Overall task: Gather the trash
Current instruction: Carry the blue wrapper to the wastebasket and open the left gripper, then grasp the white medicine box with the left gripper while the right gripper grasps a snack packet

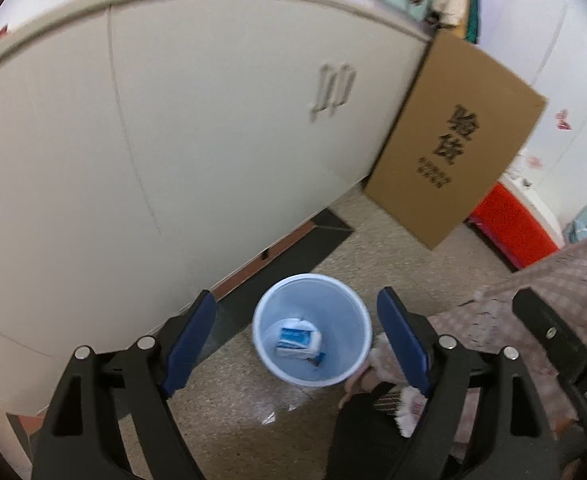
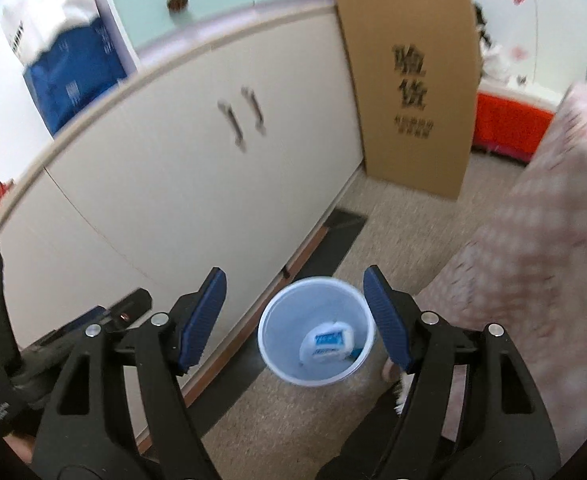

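Observation:
A pale blue waste bin point(image 1: 343, 318) stands on the speckled floor next to the cabinet. A blue and white packet point(image 1: 296, 338) lies at its bottom. My left gripper point(image 1: 296, 295) hangs above the bin, open, with nothing between its blue pads point(image 1: 191, 340). In the right wrist view the same bin point(image 2: 283, 326) and packet point(image 2: 327, 340) sit below my right gripper point(image 2: 294, 274). It is open and empty too. Both grippers point down at the bin from above.
White cabinet doors point(image 1: 213, 140) with metal handles run along the left. A tall cardboard box point(image 1: 457, 140) leans at the cabinet's end, a red crate point(image 1: 509, 224) behind it. A pink checked cloth point(image 2: 533, 260) covers furniture on the right. A person's foot shows beside the bin.

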Available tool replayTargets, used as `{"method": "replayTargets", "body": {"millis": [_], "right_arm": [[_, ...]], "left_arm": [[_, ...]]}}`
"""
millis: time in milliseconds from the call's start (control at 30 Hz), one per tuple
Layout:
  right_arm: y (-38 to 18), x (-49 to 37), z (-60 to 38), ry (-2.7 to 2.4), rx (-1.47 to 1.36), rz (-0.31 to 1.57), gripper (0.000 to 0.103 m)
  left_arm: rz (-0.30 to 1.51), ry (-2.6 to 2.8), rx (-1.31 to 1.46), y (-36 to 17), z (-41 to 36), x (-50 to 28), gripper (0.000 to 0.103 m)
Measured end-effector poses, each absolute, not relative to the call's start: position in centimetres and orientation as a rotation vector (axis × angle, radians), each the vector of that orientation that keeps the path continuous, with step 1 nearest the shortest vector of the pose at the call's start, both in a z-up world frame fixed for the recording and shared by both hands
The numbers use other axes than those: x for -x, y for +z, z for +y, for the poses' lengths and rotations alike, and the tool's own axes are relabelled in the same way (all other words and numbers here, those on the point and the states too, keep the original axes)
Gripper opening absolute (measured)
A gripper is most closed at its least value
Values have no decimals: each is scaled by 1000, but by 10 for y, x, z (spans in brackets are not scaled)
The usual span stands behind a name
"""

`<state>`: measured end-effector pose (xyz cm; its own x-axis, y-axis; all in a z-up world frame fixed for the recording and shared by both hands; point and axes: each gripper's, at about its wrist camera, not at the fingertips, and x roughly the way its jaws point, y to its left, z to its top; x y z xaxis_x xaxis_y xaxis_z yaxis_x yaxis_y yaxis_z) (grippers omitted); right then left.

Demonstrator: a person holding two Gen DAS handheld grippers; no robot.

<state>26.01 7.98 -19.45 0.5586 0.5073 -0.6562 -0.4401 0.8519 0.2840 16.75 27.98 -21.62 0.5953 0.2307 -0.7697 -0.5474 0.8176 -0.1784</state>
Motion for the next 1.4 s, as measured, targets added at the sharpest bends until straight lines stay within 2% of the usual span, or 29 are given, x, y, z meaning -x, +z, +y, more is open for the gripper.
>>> {"method": "replayTargets", "body": {"millis": [267,500,733,1067,1100,1133,1167,1267,1400], "right_arm": [[-113,-224,-9,445,-150,612,73],[-77,-212,-102,299,-214,525,74],[-79,-203,-193,136,-276,507,75],[-103,-202,-269,43,-381,546,74],[-104,-202,-270,41,-380,551,74],[-105,-203,-272,41,-380,556,74],[-108,-204,-273,45,-382,565,74],[-111,-208,-267,54,-375,583,74],[-114,-210,-258,75,-354,602,74]], "left_arm": [[706,249,346,-146,193,-166,84],[666,70,280,-106,104,-181,86],[669,-105,156,-87,5,-197,87],[786,-207,59,-112,-74,-245,86],[788,-212,59,-113,-75,-247,84],[798,-214,53,-117,-80,-253,72],[814,-217,51,-120,-81,-257,67],[862,-254,94,-128,-78,-265,36],[812,-284,152,-121,-62,-255,31]]}}
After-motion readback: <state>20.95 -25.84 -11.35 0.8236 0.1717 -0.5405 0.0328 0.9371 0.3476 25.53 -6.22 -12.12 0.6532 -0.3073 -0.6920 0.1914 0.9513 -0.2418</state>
